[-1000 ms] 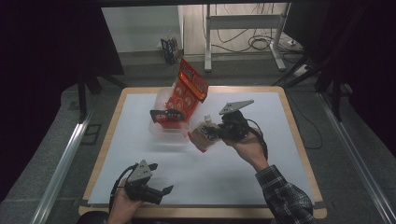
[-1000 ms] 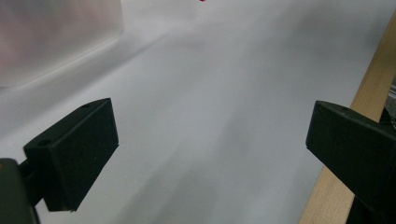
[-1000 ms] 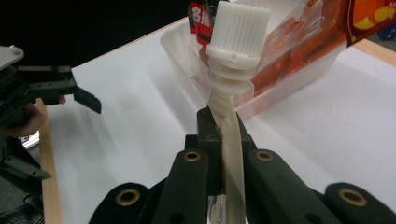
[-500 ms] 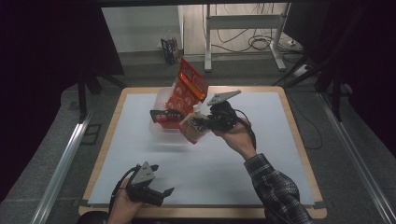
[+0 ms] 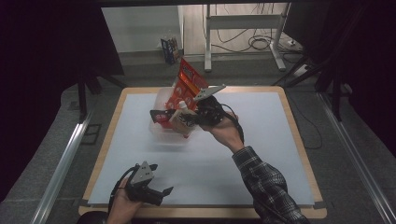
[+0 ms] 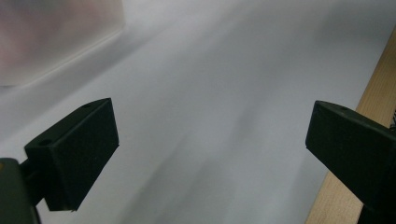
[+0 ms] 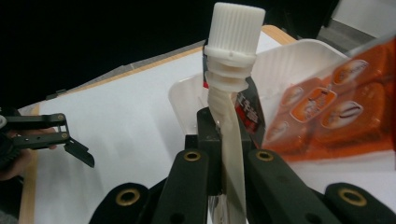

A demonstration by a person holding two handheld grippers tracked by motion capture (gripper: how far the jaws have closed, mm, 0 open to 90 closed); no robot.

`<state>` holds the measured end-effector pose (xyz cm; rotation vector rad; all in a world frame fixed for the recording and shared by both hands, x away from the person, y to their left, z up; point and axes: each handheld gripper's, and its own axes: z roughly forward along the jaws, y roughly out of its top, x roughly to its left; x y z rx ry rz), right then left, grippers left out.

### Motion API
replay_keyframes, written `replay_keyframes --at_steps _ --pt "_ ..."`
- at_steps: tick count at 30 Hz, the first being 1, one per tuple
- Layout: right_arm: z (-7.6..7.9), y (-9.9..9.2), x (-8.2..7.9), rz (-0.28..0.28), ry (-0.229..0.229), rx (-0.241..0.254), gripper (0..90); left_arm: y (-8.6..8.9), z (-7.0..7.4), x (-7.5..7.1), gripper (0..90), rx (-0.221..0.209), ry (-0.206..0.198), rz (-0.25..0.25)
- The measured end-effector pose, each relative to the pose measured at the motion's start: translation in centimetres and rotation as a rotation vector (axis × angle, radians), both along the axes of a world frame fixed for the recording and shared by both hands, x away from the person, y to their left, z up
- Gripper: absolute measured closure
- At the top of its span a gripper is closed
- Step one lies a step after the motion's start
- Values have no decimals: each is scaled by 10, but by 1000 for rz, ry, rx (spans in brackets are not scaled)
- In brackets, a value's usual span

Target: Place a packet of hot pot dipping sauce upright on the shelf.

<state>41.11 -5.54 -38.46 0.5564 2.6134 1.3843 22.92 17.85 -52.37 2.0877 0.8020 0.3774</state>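
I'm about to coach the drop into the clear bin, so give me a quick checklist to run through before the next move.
1. Right gripper clamped on the spouted pouch: ok.
2. Pouch cap screwed on: ok.
3. Pouch over the clear bin: ok, at its near edge.
4. Room in the bin beside the orange snack bag: cannot tell.
5. Left gripper open, away from the bin: ok.

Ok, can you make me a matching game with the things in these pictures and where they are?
Things:
1. spout pouch
2. orange snack bag
3. left gripper
4. clear tub

Places or states:
A. sticking up out of the tub
B. jaws wide open, near the table's front edge
C. pinched between the right gripper's jaws
D. standing on the white mat

Pairs: 1-C, 2-A, 3-B, 4-D
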Motion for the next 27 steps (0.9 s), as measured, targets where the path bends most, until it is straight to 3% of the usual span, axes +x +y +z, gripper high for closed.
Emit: replay_keyframes --at_steps 12,19,27 --pt "-1 18 1 35 12 22 874 -1 -1 0 25 10 3 -2" --pt "-7 30 4 47 27 -7 874 -1 -1 0 24 14 4 -6" --pt "-26 44 10 47 56 -78 873 -2 -1 0 24 21 5 -6"
